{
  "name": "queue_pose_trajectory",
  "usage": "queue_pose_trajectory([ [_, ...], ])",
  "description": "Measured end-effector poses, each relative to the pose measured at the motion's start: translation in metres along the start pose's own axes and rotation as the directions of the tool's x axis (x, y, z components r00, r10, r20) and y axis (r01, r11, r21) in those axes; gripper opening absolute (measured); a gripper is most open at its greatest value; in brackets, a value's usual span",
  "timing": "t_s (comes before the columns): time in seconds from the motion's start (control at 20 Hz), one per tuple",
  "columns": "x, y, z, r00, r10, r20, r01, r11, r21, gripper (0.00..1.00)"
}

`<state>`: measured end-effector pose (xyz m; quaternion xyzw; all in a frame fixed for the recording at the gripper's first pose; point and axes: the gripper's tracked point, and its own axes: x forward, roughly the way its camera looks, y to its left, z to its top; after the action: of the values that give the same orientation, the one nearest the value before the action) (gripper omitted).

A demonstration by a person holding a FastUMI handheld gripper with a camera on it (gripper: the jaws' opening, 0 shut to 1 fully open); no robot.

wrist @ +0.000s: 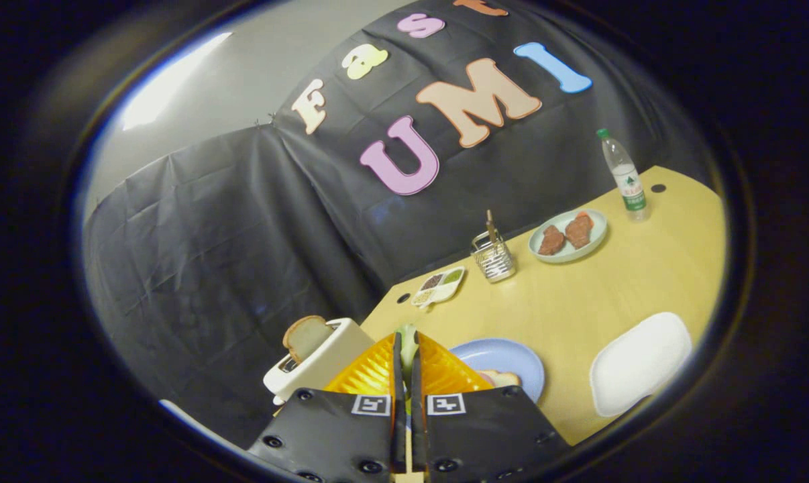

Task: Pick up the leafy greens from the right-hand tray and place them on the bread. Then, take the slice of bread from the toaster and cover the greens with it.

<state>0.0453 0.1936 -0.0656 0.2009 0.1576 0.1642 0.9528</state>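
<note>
The table (579, 302) carries the emptied white tray (639, 362), the toaster (324, 362) with 1 slice (305, 337) in its slot, and the blue plate (512, 359) with bread (502, 379). The gripper (408, 355) pinches leafy greens (408, 345) narrowly above the plate; placing and covering remain.

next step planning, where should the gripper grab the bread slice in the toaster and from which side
Grip the bread slice by its top half, which sticks up out of the toaster, coming from above with a finger on each flat face. The gripper is shut on the leafy greens.
</note>
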Motion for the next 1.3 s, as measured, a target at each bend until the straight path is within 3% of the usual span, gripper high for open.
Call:
queue_pose_trajectory([
  [0.25, 0.032, 0.013, -0.038, 0.999, 0.019, -0.042, -0.016, 0.998, 0.062, 0.06],
  [0.5, 0.044, -0.023, -0.061, 0.992, -0.107, -0.066, 0.108, 0.994, 0.014, 0.06],
  [0.75, 0.045, -0.074, -0.077, 0.961, -0.269, -0.061, 0.261, 0.959, -0.114, 0.06],
  [1.3, 0.039, -0.122, -0.072, 0.911, -0.413, -0.004, 0.397, 0.878, -0.265, 0.13],
])
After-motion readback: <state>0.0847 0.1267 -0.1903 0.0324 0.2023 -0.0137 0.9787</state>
